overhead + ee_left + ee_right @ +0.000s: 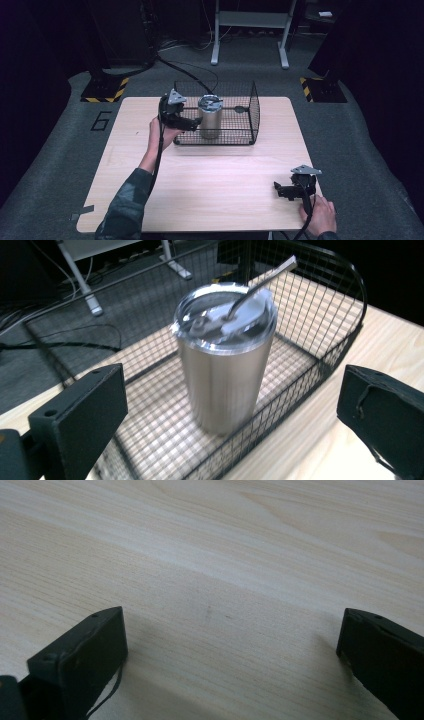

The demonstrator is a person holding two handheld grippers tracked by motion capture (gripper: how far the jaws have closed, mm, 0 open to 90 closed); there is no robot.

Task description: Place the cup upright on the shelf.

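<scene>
Right gripper (285, 190): we rest it at the near right of the pale wooden table (210, 190), jaws wide, empty.
Left gripper (192, 124): jaws spread wide, holding nothing, beside the tumbler.
Brushed steel tumbler with clear lid and straw (225, 360): upright inside the black wire mesh basket (325, 340).
Approach: we should straddle the body below the lid, squarely, clearing the basket rim.

Black grippers (186, 121), grey plates; camouflage sleeve (125, 210).

Tumbler (225, 365) base blurred behind basket (320, 355) mesh in left gripper view; basket's near end cut off by the bottom edge. Both jaws cropped at frame edges. High view: lid (210, 101) detail too small to read; right hand (320, 216) cut off at bottom.
</scene>
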